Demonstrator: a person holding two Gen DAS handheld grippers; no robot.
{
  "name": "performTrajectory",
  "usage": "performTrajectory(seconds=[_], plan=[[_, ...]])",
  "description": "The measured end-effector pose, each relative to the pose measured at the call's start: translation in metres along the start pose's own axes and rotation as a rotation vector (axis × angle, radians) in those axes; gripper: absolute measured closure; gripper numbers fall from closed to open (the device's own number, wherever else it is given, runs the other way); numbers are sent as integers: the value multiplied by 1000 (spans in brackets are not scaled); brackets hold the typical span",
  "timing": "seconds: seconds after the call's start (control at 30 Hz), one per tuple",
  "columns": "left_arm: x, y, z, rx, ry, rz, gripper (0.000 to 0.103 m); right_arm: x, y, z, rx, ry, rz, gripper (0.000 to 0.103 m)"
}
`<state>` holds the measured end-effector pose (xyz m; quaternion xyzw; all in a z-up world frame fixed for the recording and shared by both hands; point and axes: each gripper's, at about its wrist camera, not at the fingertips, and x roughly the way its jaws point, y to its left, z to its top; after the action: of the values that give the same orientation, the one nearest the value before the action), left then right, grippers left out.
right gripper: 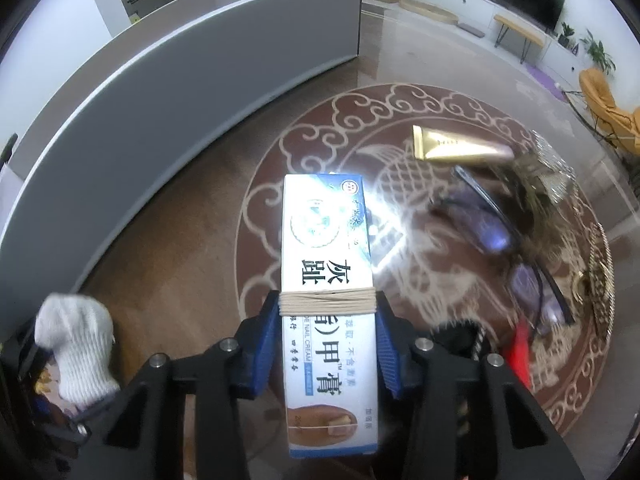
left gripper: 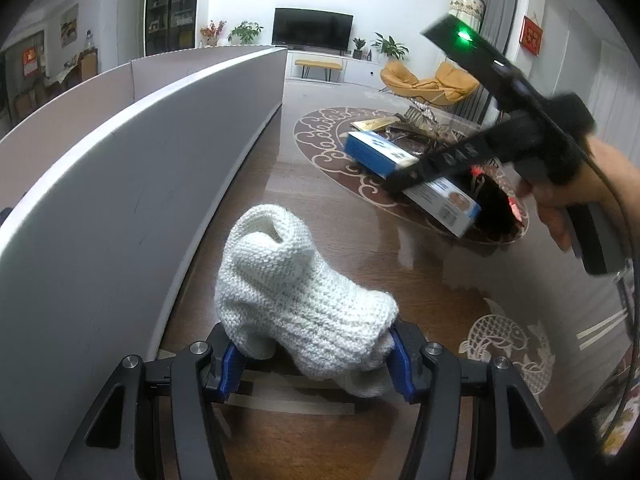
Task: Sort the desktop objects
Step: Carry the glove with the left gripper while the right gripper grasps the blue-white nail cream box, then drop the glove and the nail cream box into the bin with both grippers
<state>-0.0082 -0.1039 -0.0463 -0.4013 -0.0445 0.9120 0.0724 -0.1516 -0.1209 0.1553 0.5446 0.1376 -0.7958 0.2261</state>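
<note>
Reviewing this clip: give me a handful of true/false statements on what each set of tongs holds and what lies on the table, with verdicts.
1. The left tongs are closed on a white knitted sock. True.
2. The right tongs are empty. False: their pads press on a nail cream box.
3. A rubber band is wound around that box. True.
4. The gold tube lies inside the grey bin. False: it lies on the table, near the glasses.
</note>
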Motion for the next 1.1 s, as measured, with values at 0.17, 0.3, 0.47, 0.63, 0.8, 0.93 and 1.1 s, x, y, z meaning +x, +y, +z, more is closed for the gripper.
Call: performTrajectory(seconds=[0.17,0.3,0.47,0.63,0.8,0.93,1.1], plan=[[-18,-7,8,0,-46,-32,45,-35,1,-15,29,-55,14,59],[-42,-12,22,-20,-87,-90,45,-72,3,-16,36,-111,19,59],[-89,13,54,-101,-149,-166,45,-119,32,14,23,-206,63,59],[-126,80,86,-162,-212,-84,45,-142,96,75,-43,-285,168,59],[-124,176,112,-222,-184,122,45,-127,172,126,-90,-304,281,59],[-102,224,115,-242,-86,215,45,-90,213,141,-98,-261,308,59],[-59,258,102,-254,153,311,32,-23,229,137,-88,-119,242,57]])
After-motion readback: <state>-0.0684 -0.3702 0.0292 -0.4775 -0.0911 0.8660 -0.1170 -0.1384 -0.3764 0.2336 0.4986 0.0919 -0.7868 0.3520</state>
